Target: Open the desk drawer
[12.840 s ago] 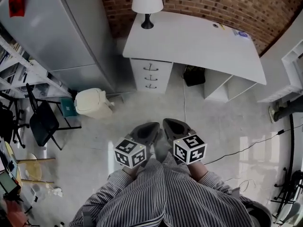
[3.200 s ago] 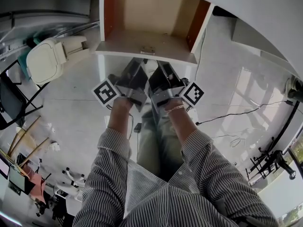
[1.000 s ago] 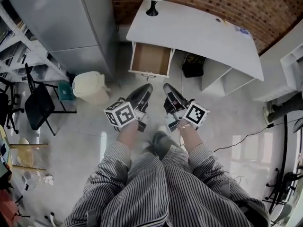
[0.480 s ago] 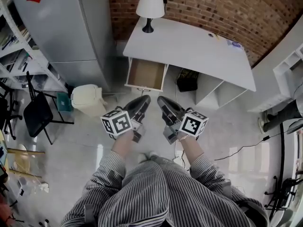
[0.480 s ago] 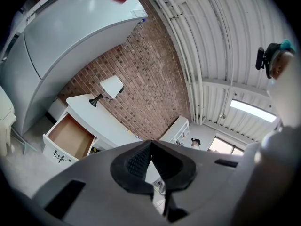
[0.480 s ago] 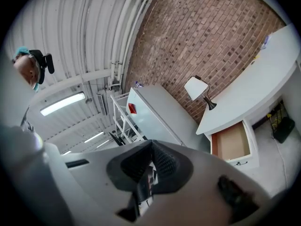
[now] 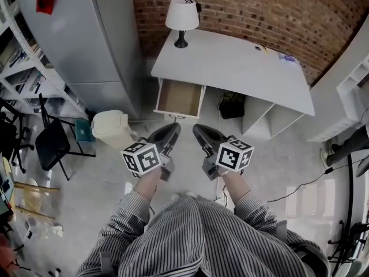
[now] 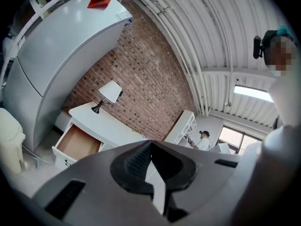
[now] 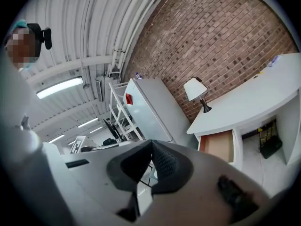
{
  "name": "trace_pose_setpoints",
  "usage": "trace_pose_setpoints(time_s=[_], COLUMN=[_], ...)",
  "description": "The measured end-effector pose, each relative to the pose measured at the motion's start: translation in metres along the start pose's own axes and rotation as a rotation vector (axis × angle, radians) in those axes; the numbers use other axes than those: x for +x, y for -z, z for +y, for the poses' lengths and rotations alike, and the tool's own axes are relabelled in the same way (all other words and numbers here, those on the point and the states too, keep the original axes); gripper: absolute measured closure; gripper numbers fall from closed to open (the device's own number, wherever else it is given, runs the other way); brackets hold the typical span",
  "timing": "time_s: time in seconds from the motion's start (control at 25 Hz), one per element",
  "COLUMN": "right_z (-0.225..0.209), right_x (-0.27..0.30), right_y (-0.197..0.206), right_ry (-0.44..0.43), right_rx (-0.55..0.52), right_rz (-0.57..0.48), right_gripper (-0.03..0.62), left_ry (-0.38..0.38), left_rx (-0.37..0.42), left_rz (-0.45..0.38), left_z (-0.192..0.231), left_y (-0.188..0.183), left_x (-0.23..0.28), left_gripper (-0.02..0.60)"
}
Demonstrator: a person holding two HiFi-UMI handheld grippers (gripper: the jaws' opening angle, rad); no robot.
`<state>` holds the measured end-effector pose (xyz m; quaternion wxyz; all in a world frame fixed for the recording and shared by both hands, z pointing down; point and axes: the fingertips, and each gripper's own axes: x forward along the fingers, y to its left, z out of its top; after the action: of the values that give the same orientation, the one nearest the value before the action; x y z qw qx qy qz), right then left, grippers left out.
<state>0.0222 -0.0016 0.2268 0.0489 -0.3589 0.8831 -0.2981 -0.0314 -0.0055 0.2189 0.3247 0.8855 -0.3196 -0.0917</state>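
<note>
**Two closed claws held well short of the open bench drawer.**

Nearest the viewer, the left claw [image 7: 172, 130] and the right claw [image 7: 199, 130] hang side by side over the floor [image 7: 271, 154]. Each has its jaws pressed together with nothing between them, and each points roughly level toward the far side. Beyond them, well apart from both, the drawer [image 7: 180, 97] stands pulled out from the left end of the bench [image 7: 230, 62]. It looks empty, and its long axis runs near to far, toward the person. It lies straight ahead and slightly left, so the left claw is judged marginally nearer. With the drawer already out, the task appears complete. Farthest, a lamp [image 7: 182, 13] stands on the bench.
</note>
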Motion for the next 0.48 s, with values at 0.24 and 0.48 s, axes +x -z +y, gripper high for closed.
trace_pose_setpoints(time_s=[0.24, 0.48], right_z=[-0.008, -0.013], right_x=[-0.011, -0.020], right_y=[-0.005, -0.014], right_ry=[0.082, 0.130], right_rx=[-0.104, -0.226], right_rz=[0.025, 0.003], right_gripper=[0.577, 0.577], left_ry=[-0.031, -0.102], left_rx=[0.045, 0.218], left_rz=[0.035, 0.004], left_z=[-0.010, -0.023], left_y=[0.015, 0.002], left_x=[0.008, 0.016], left_gripper=[0.569, 0.569])
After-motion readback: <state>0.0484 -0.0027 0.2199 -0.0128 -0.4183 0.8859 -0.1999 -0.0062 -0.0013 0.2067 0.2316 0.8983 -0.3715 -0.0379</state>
